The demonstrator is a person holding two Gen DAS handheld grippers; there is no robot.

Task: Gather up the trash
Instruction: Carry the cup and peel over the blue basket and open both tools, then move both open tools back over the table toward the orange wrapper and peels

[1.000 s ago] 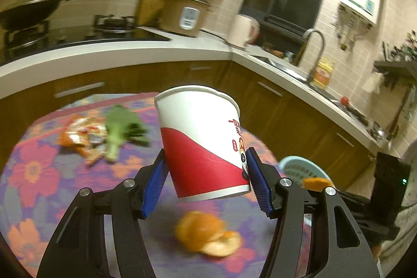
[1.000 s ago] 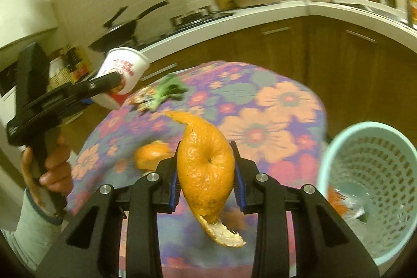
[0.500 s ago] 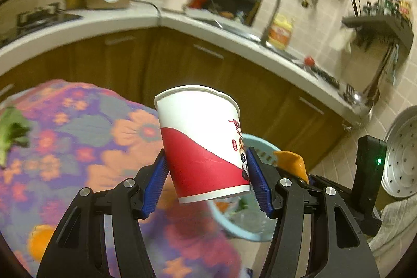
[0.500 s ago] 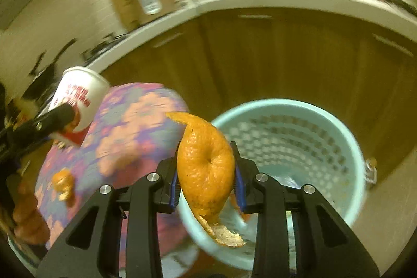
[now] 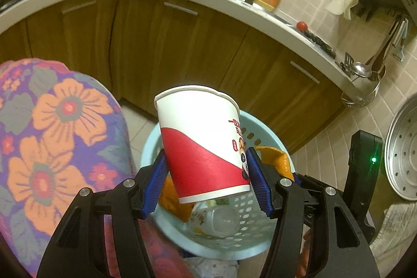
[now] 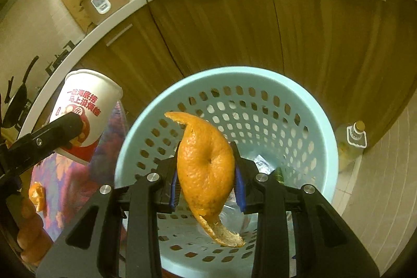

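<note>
My left gripper (image 5: 206,185) is shut on a red and white paper cup (image 5: 200,147), held above the near rim of a light blue perforated trash basket (image 5: 234,249). My right gripper (image 6: 207,180) is shut on a curled orange peel (image 6: 206,168) and holds it over the open basket (image 6: 299,100). The cup (image 6: 83,108) also shows at the left of the right wrist view, by the basket's left rim. The basket holds a clear plastic bottle (image 5: 221,220) and other scraps.
A table with a purple floral cloth (image 5: 52,137) stands left of the basket, with another orange peel (image 6: 36,196) on it. Brown kitchen cabinets (image 5: 182,43) under a white counter curve behind. An oil bottle (image 6: 351,140) stands on the floor right of the basket.
Both grippers have swung from over the table to the basket. The orange peel is now above the basket's opening and the cup is at its rim. Both grips are unchanged.
</note>
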